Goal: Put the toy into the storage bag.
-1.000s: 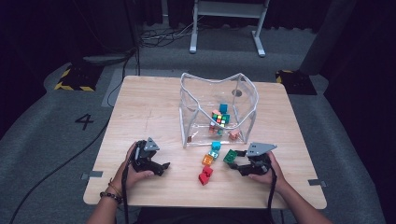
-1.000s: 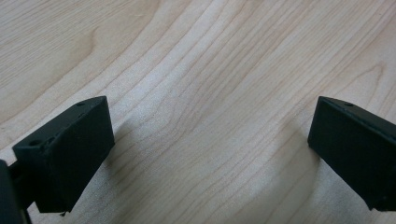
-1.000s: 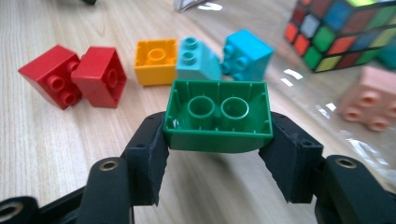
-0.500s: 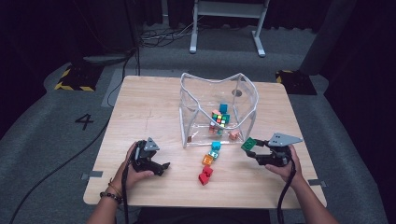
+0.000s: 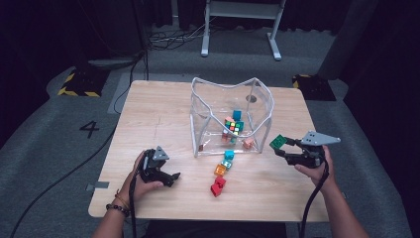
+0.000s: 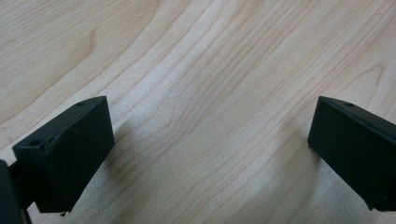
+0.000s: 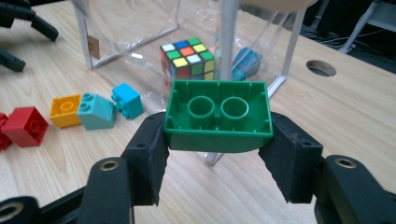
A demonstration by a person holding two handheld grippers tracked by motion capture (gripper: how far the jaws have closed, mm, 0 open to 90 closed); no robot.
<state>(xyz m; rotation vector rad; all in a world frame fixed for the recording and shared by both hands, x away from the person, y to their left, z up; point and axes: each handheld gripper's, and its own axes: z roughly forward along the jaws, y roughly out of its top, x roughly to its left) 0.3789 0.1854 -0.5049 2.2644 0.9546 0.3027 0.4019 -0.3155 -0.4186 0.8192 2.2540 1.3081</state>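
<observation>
The high view looks forward and down from above the person's side onto the pale wooden table (image 5: 163, 109). The left gripper view looks close down at bare wood grain. The right gripper view faces along its jaws toward the clear plastic bin (image 7: 140, 28), shared with the high view (image 5: 218, 91).

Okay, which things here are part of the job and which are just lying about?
In the job:
green brick, clamped in the right gripper
clear bin
loose bricks in front of it

Lying about:
left gripper, open over bare table
white stand behind
</observation>
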